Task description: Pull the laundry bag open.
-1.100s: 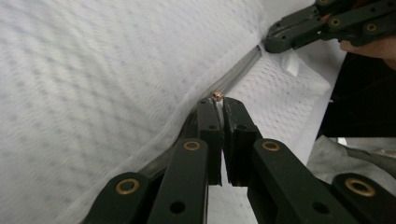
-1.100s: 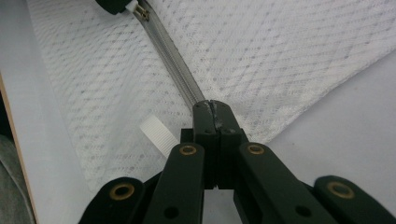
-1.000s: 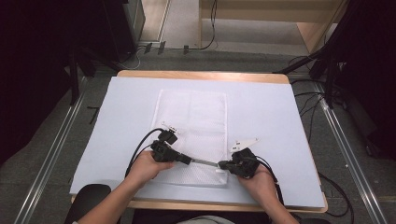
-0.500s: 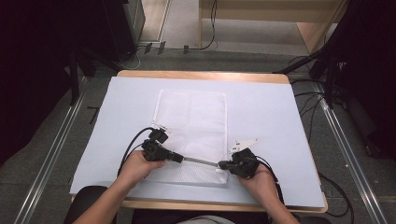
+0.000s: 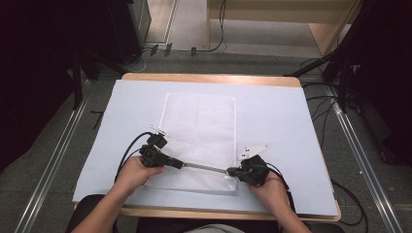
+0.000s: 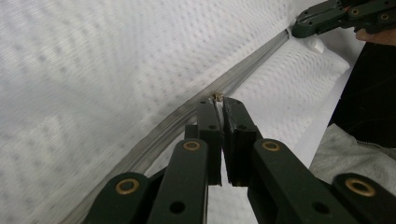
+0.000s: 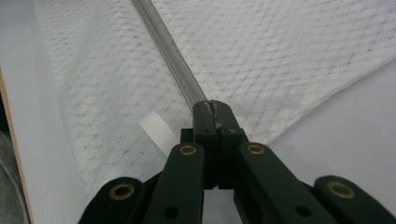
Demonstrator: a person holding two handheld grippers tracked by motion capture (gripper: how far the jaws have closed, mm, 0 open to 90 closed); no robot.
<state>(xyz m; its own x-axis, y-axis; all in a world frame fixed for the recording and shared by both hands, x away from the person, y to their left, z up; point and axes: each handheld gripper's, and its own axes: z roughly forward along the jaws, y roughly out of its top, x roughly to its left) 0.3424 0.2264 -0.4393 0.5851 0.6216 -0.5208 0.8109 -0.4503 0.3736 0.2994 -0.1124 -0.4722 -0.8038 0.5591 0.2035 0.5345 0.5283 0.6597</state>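
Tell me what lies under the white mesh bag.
Under the white mesh bag lies the pale blue sheet covering the wooden table. Whatever is inside the bag cannot be made out through the mesh.
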